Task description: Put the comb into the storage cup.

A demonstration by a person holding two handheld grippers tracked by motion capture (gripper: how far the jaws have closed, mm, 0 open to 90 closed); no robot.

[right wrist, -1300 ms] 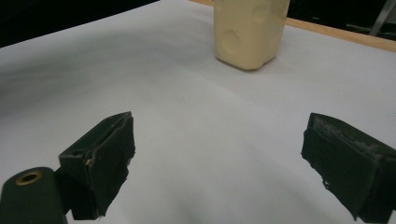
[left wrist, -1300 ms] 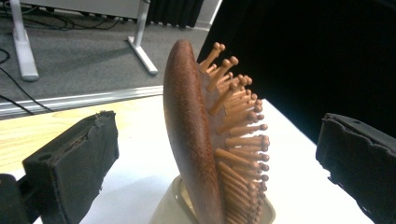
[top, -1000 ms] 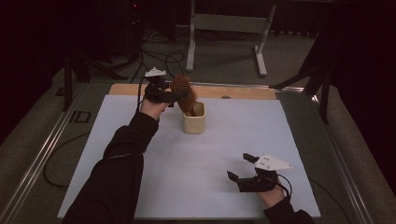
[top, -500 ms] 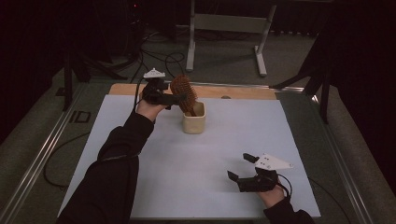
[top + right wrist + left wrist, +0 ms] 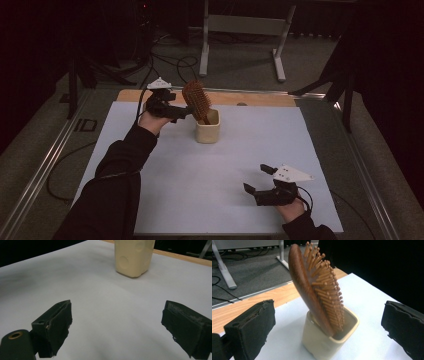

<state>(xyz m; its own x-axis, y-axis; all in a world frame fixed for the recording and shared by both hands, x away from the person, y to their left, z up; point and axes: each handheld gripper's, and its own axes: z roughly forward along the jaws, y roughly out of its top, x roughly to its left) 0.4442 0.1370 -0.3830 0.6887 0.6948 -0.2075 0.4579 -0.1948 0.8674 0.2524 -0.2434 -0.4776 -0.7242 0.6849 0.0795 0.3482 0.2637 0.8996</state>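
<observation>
Item: one brown wooden paddle hairbrush with wooden pin bristles (image 5: 196, 100), standing handle-down in a cream, square-mouthed ceramic cup (image 5: 207, 127) at the far middle of the white-covered table (image 5: 210, 185), close to the bare wooden strip (image 5: 260, 98) along its far edge. Long axis of the brush: near upright, head leaning towards my left side, bristles facing away from my left hand in the left gripper view (image 5: 324, 287); its handle was hidden inside the cup (image 5: 329, 340). Position relative to me: my left hand-held gripper (image 5: 182, 113) stood just beside the brush head on its left, pointing at it, jaws spread wide with the brush and cup between and beyond them, touching neither as far as I could tell. My right hand-held gripper (image 5: 259, 181) rested low at the near right of the table, well apart from the cup, jaws likewise spread and holding nothing; the right gripper view showed the cup (image 5: 133, 256) far ahead across bare white surface. Nearer hand: the left, by a wide margin. Judgement: any grasp of the brush head fell to the left hand, and it would have needed a short advance along the line it already faced, closing across the flat of the head rather than along its length, with care that the tilt did not tip the light cup.
</observation>
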